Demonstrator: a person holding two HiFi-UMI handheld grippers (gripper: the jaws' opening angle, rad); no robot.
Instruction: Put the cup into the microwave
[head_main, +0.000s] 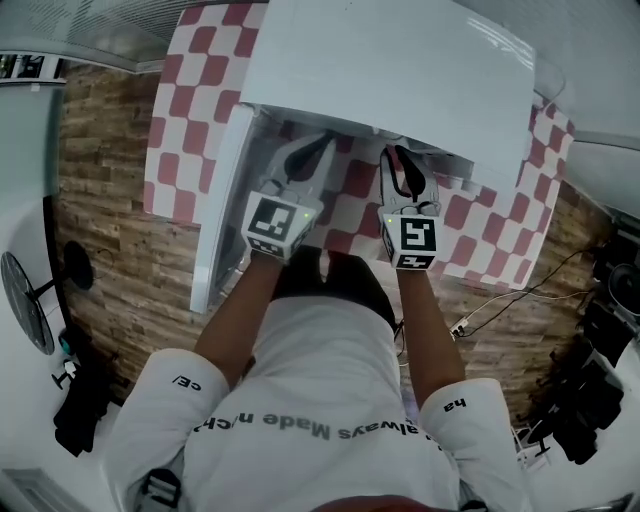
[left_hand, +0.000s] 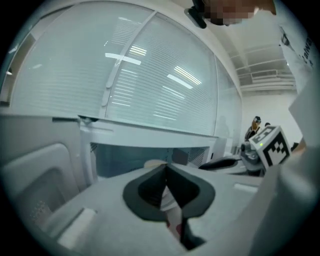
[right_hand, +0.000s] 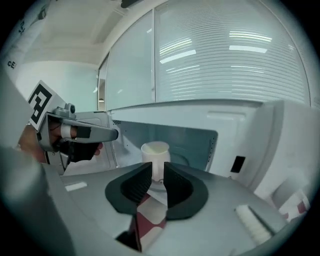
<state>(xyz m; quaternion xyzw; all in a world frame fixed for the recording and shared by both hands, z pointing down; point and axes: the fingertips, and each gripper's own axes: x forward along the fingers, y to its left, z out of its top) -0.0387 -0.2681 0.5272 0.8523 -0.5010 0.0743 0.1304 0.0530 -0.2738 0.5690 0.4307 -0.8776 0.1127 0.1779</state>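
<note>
A white cup (right_hand: 155, 150) stands upright in the open mouth of the white microwave (head_main: 400, 80), just past my right gripper's (right_hand: 157, 170) tips. Those jaws stand a narrow gap apart with nothing between them; the cup is wider than the gap. In the head view the microwave's top hides the cup, and both grippers point into the opening, left gripper (head_main: 315, 150) beside right gripper (head_main: 403, 165). My left gripper (left_hand: 165, 172) is shut and empty, jaw tips touching. A cream rim, probably the cup (left_hand: 154, 163), peeks behind it. The door (head_main: 222, 200) hangs open at the left.
The microwave sits on a red-and-white checkered cloth (head_main: 200, 60) above a wood-pattern floor (head_main: 110, 200). Cables and a power strip (head_main: 470, 322) lie on the floor at the right, a dark stand (head_main: 40, 290) at the left. Window blinds (right_hand: 225, 55) rise behind the microwave.
</note>
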